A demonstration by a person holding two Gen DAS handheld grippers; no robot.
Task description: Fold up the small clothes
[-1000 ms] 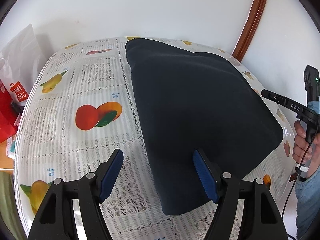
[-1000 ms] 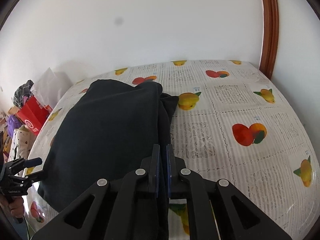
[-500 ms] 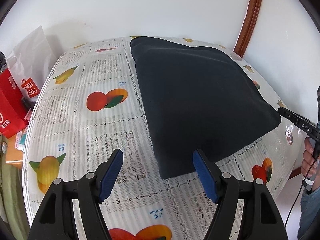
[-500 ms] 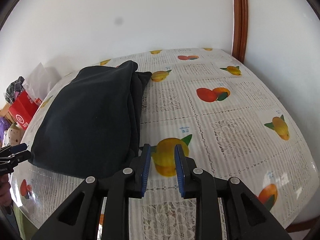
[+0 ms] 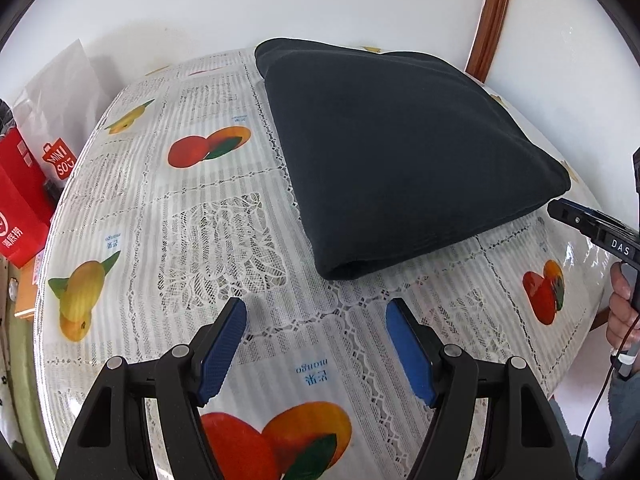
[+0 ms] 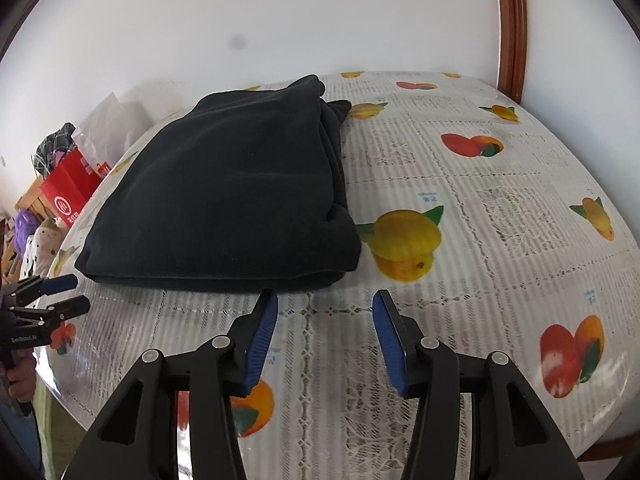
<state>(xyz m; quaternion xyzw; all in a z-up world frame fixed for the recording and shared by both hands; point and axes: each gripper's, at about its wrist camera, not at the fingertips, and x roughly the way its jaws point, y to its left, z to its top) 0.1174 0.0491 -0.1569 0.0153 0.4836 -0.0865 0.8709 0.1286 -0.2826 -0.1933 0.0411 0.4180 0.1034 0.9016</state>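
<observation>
Lying folded on the surface [image 5: 248,216], toward its far side: dark cloth [image 5: 400,152], layered edges facing right. Hovering just short of its near edge, fingers spread apart and holding nothing: left claw [image 5: 316,320]. Likewise gaping and touching nothing, near the cloth's corner: right claw [image 6: 325,312]. Standing beyond the surface's left edge: red bag [image 5: 20,200].

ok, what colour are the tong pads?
Blue pads on black arms, plainest in the right wrist view; the left tongs' pads match.
</observation>
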